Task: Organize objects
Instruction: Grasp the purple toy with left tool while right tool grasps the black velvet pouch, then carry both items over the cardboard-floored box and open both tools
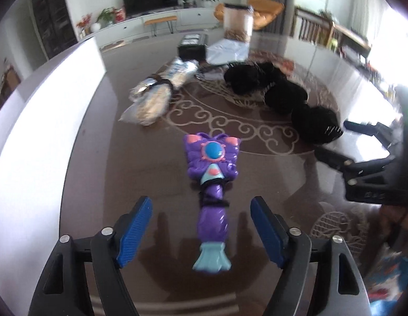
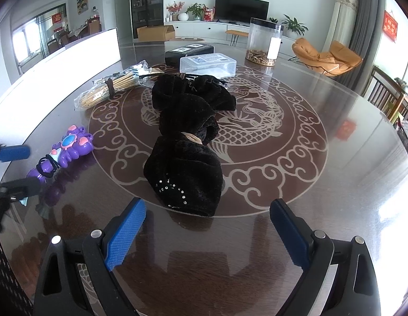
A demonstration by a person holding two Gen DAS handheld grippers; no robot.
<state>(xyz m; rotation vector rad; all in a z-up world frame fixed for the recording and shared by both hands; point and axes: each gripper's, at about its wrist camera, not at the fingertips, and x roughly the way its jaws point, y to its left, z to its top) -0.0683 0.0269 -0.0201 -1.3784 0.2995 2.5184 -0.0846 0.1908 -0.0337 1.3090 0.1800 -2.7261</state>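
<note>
The purple toy (image 1: 213, 192) lies flat on the tabletop (image 1: 98, 171), its long axis running straight away from the left tongs (image 1: 201, 230), tail fin nearest, wide head far. The left tongs gape wide around its handle, touching nothing. The right tongs (image 2: 207, 233) are also wide open, empty, before the black cloth bundle (image 2: 188, 142).

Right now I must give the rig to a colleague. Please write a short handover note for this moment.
Left tongs: open, empty, either side of the purple toy's handle, not gripping.
Right tongs: open, empty, just in front of the black fuzzy garment.
On the table behind them: bagged sticks, clear box, black box, clear jar.
Done: nothing held.
Left: pick up the toy and garment and put them away.
</note>
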